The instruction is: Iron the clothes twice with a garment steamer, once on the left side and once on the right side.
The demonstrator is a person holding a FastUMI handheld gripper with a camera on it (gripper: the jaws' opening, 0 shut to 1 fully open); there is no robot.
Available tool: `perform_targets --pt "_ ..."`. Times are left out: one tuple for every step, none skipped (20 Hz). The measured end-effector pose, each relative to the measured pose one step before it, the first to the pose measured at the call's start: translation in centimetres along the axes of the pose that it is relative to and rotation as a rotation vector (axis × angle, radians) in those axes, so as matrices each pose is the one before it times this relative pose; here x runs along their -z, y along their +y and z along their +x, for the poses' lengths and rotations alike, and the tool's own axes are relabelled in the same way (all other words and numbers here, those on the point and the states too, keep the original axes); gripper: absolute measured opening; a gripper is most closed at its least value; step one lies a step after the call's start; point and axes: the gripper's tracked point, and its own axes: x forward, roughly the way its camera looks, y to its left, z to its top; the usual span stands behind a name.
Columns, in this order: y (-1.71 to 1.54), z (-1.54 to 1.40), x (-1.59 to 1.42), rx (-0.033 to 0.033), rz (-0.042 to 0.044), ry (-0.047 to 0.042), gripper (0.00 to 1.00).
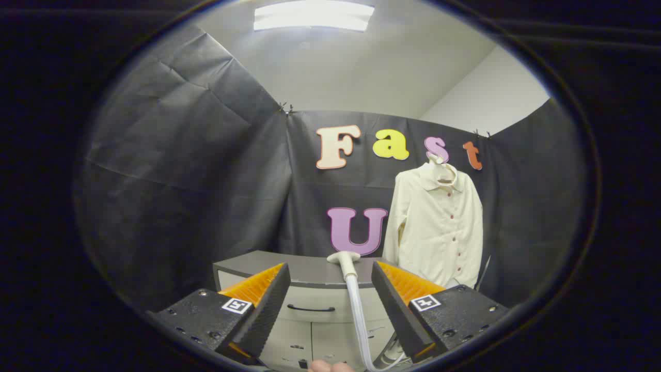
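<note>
Steamer head point(344, 257) rests on the grey worktop point(268, 264), its pale hose point(357, 315) running down between the fingers of the tool point(330, 289), which stand wide apart and grip nothing. The cream shirt point(439, 227) hangs on a hanger against the booth wall, beyond the right finger and well apart from the head. The step in hand looks like the pickup: centre both fingers on the neck just below the head, close squarely, and keep the hose free so it will not drag.
</note>
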Motion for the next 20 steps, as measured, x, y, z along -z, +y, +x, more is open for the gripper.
perform_targets --pt "0.012 0.062 0.126 -0.00240 0.00227 0.00212 0.96" --pt "-0.077 -0.004 0.069 0.00230 0.00269 0.00082 0.96" --pt "-0.014 0.052 0.209 0.00004 0.00437 0.00521 0.96" --pt "0.048 -0.035 0.311 -0.00205 0.00138 0.00833 0.96" --pt "-0.072 -0.061 0.123 0.00209 0.00299 0.00197 0.96" --pt "-0.045 0.114 0.132 0.00111 0.00444 0.00091 0.96" --pt "0.043 0.088 0.249 -0.00161 0.00247 0.00573 0.96" --pt "-0.017 -0.029 0.269 -0.00078 0.00052 0.00903 0.96" --pt "-0.141 -0.070 0.077 0.00318 0.00371 0.00226 0.96" --pt "-0.153 0.058 -0.070 0.00352 0.00331 -0.00339 0.96" --pt "-0.038 0.021 -0.065 0.00104 0.00045 0.00036 0.96" --pt "-0.097 0.027 0.066 0.00209 0.00101 0.00050 0.96" --pt "-0.120 -0.006 0.120 0.00190 -0.00067 0.00280 0.96" --pt "-0.044 0.067 -0.018 0.00190 0.00065 -0.00027 0.96" --pt "0.050 -0.015 0.049 -0.00265 -0.00110 0.00354 0.96" --pt "0.086 0.002 0.072 -0.00326 0.00162 0.00260 0.96" --pt "0.002 -0.067 0.000 0.00144 0.00256 -0.00013 0.96" --pt "0.058 0.023 -0.042 -0.00304 0.00016 -0.00204 0.96" --pt "0.089 -0.041 0.016 -0.00289 -0.00072 0.00109 0.96" --pt "0.002 -0.001 0.110 -0.00242 -0.00062 0.00316 0.96"
